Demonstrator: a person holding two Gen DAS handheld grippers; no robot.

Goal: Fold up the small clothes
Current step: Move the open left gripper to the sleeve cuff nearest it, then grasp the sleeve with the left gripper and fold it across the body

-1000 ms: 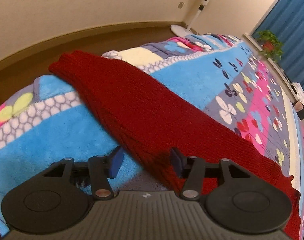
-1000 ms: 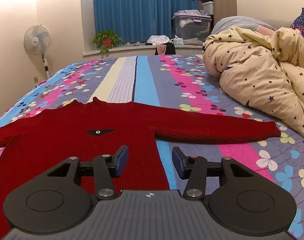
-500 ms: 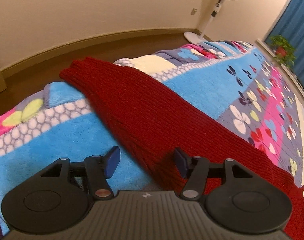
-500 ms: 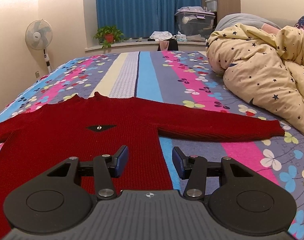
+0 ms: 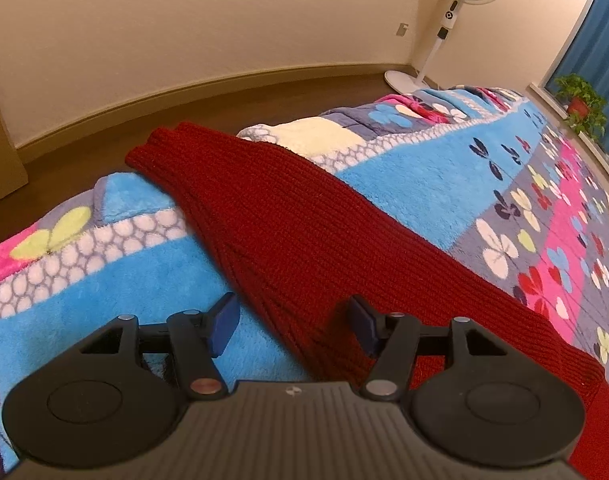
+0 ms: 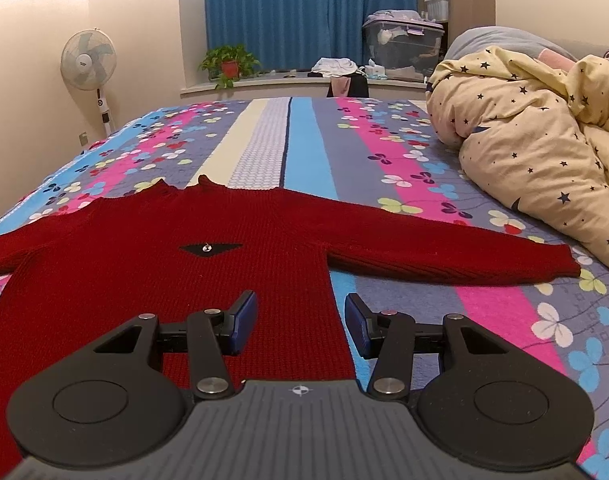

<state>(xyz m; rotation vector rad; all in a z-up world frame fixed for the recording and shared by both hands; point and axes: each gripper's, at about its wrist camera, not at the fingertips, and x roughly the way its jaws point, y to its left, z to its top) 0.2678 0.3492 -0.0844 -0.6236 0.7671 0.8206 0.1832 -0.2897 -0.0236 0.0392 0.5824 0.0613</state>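
Red knit sweater [image 6: 152, 264] lies flat, sleeves spread; left tongs [image 5: 294, 320] widening, right tongs [image 6: 300, 320] apart.

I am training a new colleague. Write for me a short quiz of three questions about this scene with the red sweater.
1. True or false: the red sweater lies spread flat with both sleeves stretched out.
2. What stands on the floor by the wall past the corner of the bed? A) lamp B) fan C) chair
3. Fill in: the left gripper and the right gripper both have ____ jaws, holding nothing.

Key: 1 true; 2 B, the fan; 3 open.
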